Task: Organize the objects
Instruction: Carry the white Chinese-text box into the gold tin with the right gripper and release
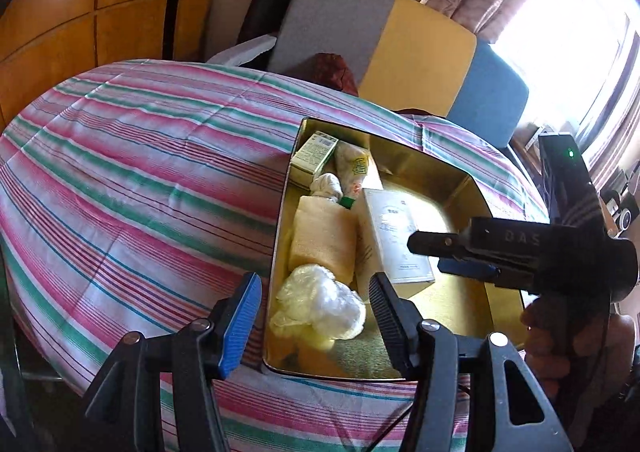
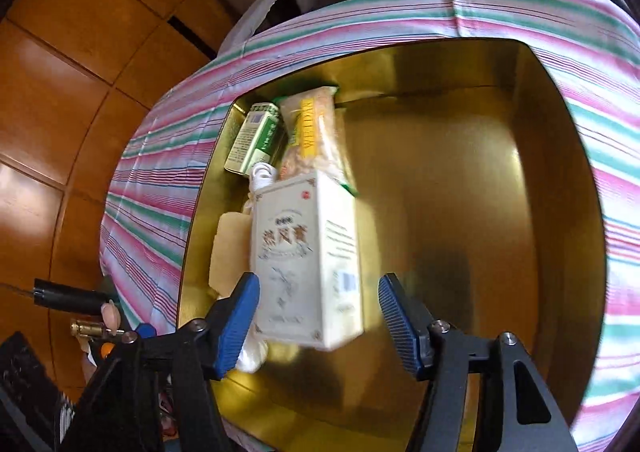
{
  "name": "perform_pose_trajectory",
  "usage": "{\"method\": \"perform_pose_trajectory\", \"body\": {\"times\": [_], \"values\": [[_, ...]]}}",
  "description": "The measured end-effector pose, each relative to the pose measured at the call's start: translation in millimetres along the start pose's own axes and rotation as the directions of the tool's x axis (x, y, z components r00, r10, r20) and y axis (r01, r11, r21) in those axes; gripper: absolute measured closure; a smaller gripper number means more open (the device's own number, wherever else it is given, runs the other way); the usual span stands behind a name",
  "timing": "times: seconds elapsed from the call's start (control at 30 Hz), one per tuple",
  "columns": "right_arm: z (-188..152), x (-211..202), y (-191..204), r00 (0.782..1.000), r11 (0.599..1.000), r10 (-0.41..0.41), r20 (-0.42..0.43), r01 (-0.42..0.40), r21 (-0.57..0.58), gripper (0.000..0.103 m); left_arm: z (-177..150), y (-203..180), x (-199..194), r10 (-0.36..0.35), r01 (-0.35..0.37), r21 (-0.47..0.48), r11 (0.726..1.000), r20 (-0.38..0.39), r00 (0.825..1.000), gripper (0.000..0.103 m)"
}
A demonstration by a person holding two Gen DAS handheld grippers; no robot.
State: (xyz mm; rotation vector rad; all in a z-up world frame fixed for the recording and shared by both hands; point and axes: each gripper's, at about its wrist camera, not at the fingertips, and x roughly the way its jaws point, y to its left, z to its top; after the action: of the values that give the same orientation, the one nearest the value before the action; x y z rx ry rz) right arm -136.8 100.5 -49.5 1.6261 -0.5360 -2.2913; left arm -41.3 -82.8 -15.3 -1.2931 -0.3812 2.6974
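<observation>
A gold tin box (image 1: 476, 304) sits on the striped cloth (image 1: 132, 172). Along its left side lie a green-and-white carton (image 1: 314, 154), a snack packet (image 1: 354, 168), a white rolled cloth (image 1: 328, 186), a yellow sponge (image 1: 322, 240) and a crumpled plastic bag (image 1: 320, 304). A white box (image 1: 398, 240) stands beside them. My left gripper (image 1: 314, 318) is open over the tin's near left corner, above the plastic bag. My right gripper (image 2: 318, 322) is open, its fingers either side of the white box (image 2: 306, 260) without touching it. The right gripper also shows in the left wrist view (image 1: 452, 252).
The tin's right half (image 2: 460, 212) is bare gold metal. A sofa with grey, yellow and blue cushions (image 1: 416, 52) stands behind the table. Wooden cabinets (image 1: 100, 12) are at the left, and a bright window (image 1: 592, 32) at the right.
</observation>
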Motion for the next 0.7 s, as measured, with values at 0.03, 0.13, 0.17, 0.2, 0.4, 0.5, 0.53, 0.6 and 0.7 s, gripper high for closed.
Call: {"method": "perform_pose_trajectory", "body": {"times": [0.03, 0.13, 0.17, 0.2, 0.4, 0.5, 0.53, 0.6, 0.7], "values": [[-2.4, -0.8, -3.1, 1.000, 1.000, 0.020, -0.009, -0.019, 0.014, 0.038, -0.4, -1.8, -0.8, 0.001, -0.001, 0.002, 1.000, 0.001, 1.000, 0.046], [-1.3, 9.5, -2.4, 0.997, 0.997, 0.070, -0.036, -0.069, 0.014, 0.038, -1.5, -7.0, -3.8, 0.003, -0.003, 0.012, 1.000, 0.002, 1.000, 0.046], [-1.4, 12.2, 0.4, 0.996, 0.997, 0.080, -0.039, -0.079, 0.007, 0.038, -2.0, -8.8, -4.8, 0.006, -0.006, 0.017, 1.000, 0.002, 1.000, 0.046], [-3.4, 14.2, 2.9, 0.994, 0.995, 0.105, -0.044, -0.105, -0.001, 0.039, -2.1, -10.2, -4.9, 0.009, -0.009, 0.021, 1.000, 0.000, 1.000, 0.046], [-3.2, 10.6, 10.5, 0.992, 0.991, 0.126, -0.031, -0.127, -0.044, 0.039, -4.4, -21.5, -10.2, 0.024, -0.025, 0.060, 0.998, 0.012, 1.000, 0.046], [-10.2, -9.5, 0.8, 0.996, 0.994, 0.084, 0.009, -0.083, -0.076, 0.039, -5.2, -28.9, -14.1, 0.020, -0.022, 0.085, 0.996, 0.025, 0.999, 0.046], [-13.1, -16.2, -2.1, 0.998, 0.995, 0.062, 0.026, -0.060, -0.085, 0.038, -5.9, -32.8, -14.9, 0.020, -0.023, 0.101, 0.995, 0.028, 0.999, 0.046], [-18.1, -28.9, -7.1, 0.998, 0.995, 0.022, 0.056, -0.016, -0.102, 0.036, -6.5, -36.8, -16.1, 0.010, -0.013, 0.112, 0.994, 0.027, 1.000, 0.046], [-23.9, -48.9, -18.4, 0.994, 0.991, -0.034, 0.107, 0.048, -0.125, 0.034, -9.1, -47.5, -16.9, 0.001, -0.004, 0.140, 0.990, 0.023, 1.000, 0.046]]}}
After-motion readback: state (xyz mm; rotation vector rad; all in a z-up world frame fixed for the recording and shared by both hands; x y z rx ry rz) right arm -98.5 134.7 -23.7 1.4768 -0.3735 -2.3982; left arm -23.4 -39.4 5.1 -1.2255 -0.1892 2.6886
